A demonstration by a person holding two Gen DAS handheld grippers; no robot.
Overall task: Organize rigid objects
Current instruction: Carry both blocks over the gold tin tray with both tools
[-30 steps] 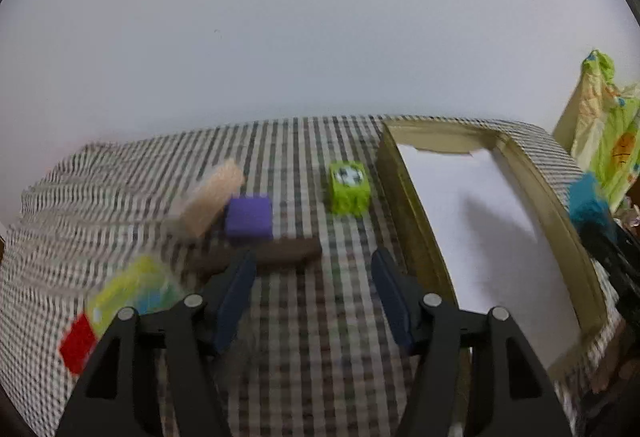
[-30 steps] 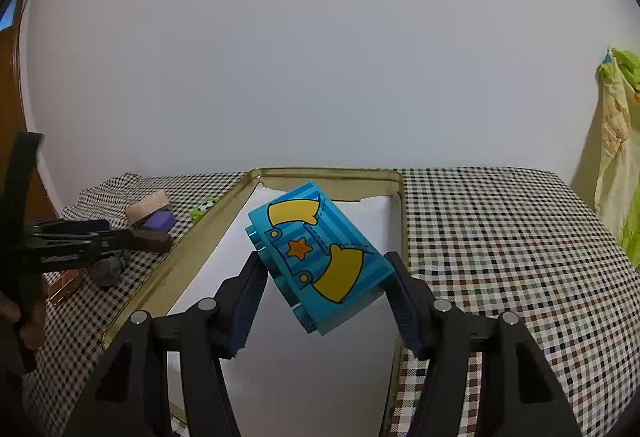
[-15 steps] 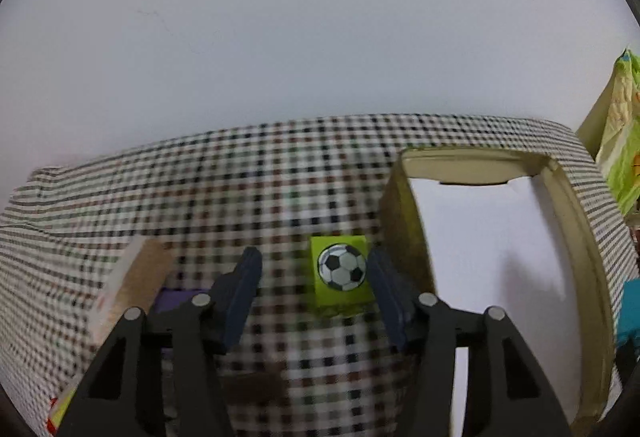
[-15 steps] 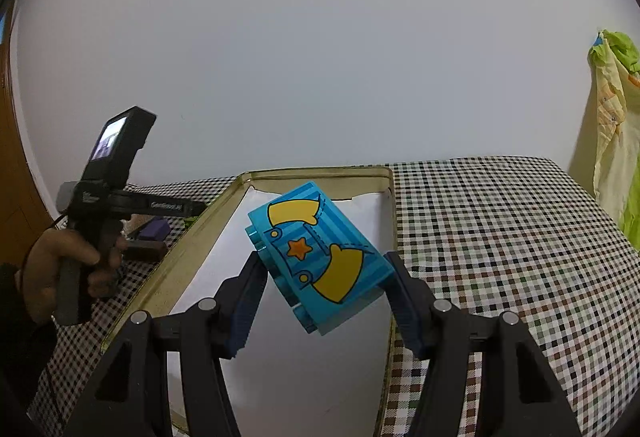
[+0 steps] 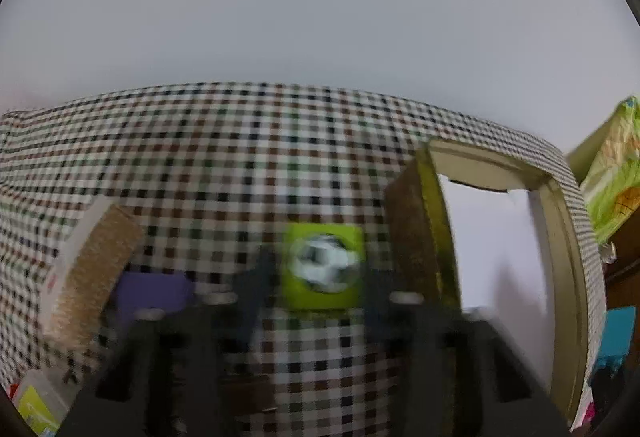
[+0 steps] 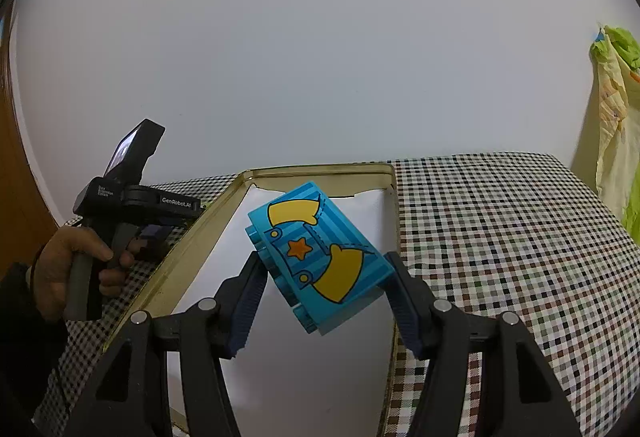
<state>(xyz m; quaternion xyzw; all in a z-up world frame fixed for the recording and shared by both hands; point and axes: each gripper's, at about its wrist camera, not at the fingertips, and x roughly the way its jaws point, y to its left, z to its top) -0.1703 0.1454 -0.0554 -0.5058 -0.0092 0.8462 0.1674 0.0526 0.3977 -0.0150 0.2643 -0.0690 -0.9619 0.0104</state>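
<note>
My left gripper (image 5: pixel 316 289) is open, its blurred fingers on either side of a green cube with a football print (image 5: pixel 322 271) on the checked cloth. My right gripper (image 6: pixel 324 277) is shut on a blue toy brick with yellow shapes and an orange star (image 6: pixel 316 257), held tilted above the gold tray (image 6: pixel 188 249) with its white liner. The tray also shows in the left wrist view (image 5: pixel 432 221), just right of the green cube. The left gripper's body (image 6: pixel 136 197) and the hand holding it show at the left of the right wrist view.
A tan block (image 5: pixel 92 273) and a purple block (image 5: pixel 152 291) lie left of the green cube. A yellow-green packet (image 5: pixel 32 405) sits at the lower left. A yellow-green cloth (image 6: pixel 616 109) hangs at the right. A plain wall stands behind the table.
My left gripper has moved forward and down to the green cube, which now lies between its fingers. My right gripper still holds the blue brick over the tray, barely moved.
</note>
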